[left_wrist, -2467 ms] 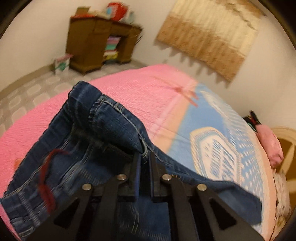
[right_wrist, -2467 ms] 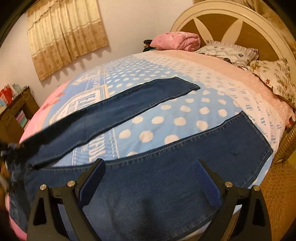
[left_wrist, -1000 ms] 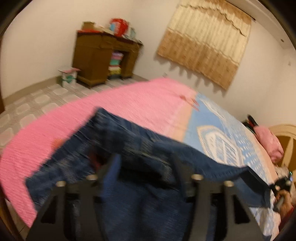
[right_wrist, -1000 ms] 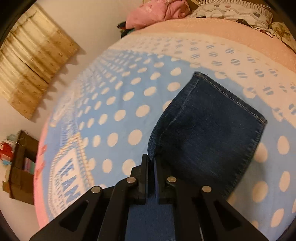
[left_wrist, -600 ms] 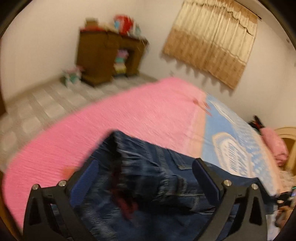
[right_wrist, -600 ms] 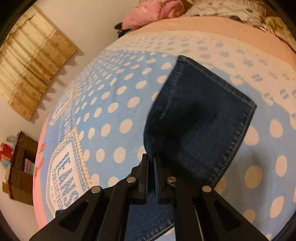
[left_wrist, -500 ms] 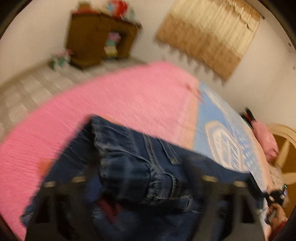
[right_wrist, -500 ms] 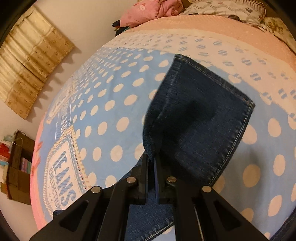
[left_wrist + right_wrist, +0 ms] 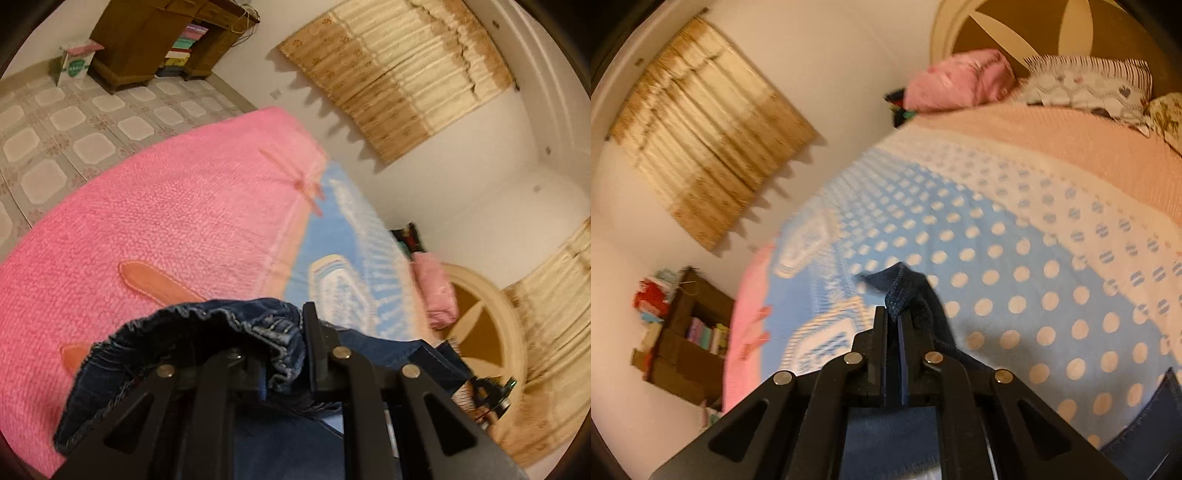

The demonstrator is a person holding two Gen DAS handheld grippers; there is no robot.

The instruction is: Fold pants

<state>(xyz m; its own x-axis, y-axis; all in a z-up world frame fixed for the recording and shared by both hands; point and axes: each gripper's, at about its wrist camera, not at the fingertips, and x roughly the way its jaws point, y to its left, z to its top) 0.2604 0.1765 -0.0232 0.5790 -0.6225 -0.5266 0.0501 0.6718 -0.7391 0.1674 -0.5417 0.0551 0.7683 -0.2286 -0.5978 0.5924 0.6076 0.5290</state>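
Dark blue jeans lie on a bed. In the left wrist view my left gripper (image 9: pixel 280 354) is shut on the bunched waistband (image 9: pixel 207 325) of the jeans and holds it lifted over the pink end of the bedspread (image 9: pixel 155 221). In the right wrist view my right gripper (image 9: pixel 892 314) is shut on the hem of a jeans leg (image 9: pixel 905 288), lifted above the blue polka-dot part of the bedspread (image 9: pixel 1015 258). The other leg's edge (image 9: pixel 1145 424) shows at the lower right.
A wooden shelf unit (image 9: pixel 155 37) stands on the tiled floor (image 9: pixel 74 129) past the bed's foot. Curtains (image 9: pixel 406 74) hang on the wall. Pillows (image 9: pixel 1086 85) and a pink bundle (image 9: pixel 960 81) lie by the round headboard (image 9: pixel 1015 26).
My left gripper opened, let the waist go, then closed again on the bunched waistband and lifted it. My right gripper closed on the leg hem and raised it off the bed.
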